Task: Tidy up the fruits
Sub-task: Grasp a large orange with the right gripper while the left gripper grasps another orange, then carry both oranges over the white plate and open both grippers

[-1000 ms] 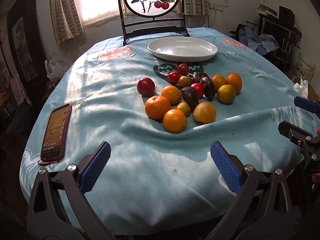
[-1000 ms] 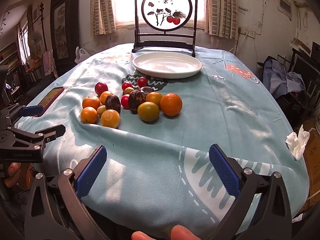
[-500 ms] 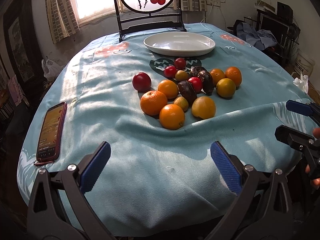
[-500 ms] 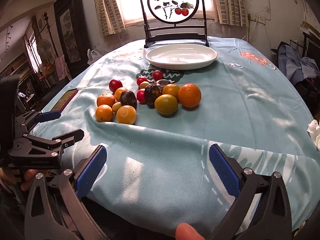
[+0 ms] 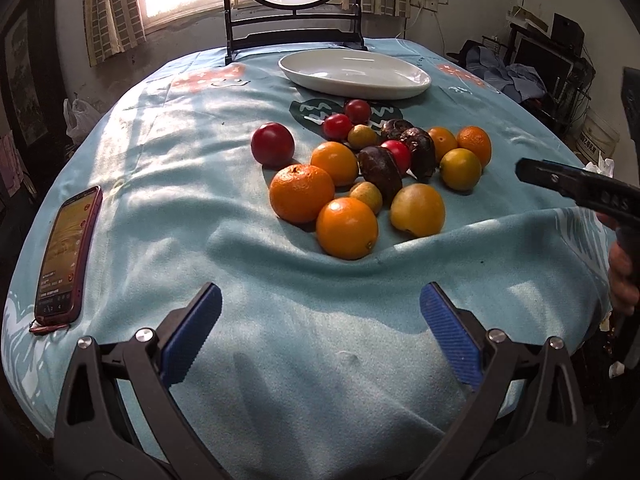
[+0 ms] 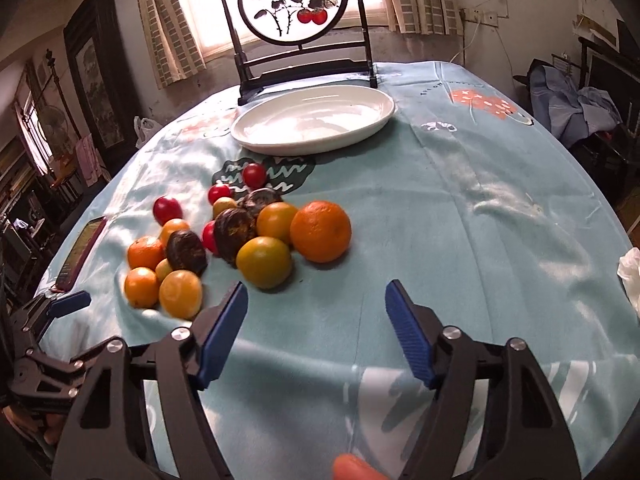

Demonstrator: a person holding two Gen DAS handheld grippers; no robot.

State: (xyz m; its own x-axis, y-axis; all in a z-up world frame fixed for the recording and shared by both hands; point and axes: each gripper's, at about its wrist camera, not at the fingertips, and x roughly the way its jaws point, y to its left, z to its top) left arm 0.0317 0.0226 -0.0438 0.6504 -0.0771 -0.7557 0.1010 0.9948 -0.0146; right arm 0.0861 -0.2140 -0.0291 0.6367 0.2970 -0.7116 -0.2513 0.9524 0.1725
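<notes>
A cluster of fruit lies mid-table: oranges, yellow-green citrus, dark passion fruits and red tomatoes. An empty white oval plate sits behind them. My left gripper is open and empty, hovering near the front edge short of the fruit. My right gripper is open and empty, just in front of the yellow-green citrus. Each gripper shows at the edge of the other's view.
A red phone lies at the table's left edge. A framed round screen stands behind the plate. A crumpled tissue lies at the right edge. The light-blue tablecloth is wrinkled in front of the fruit.
Both grippers have moved forward over the table toward the fruit. The right gripper has advanced most and its jaws stand somewhat narrower than before. No fruit has moved.
</notes>
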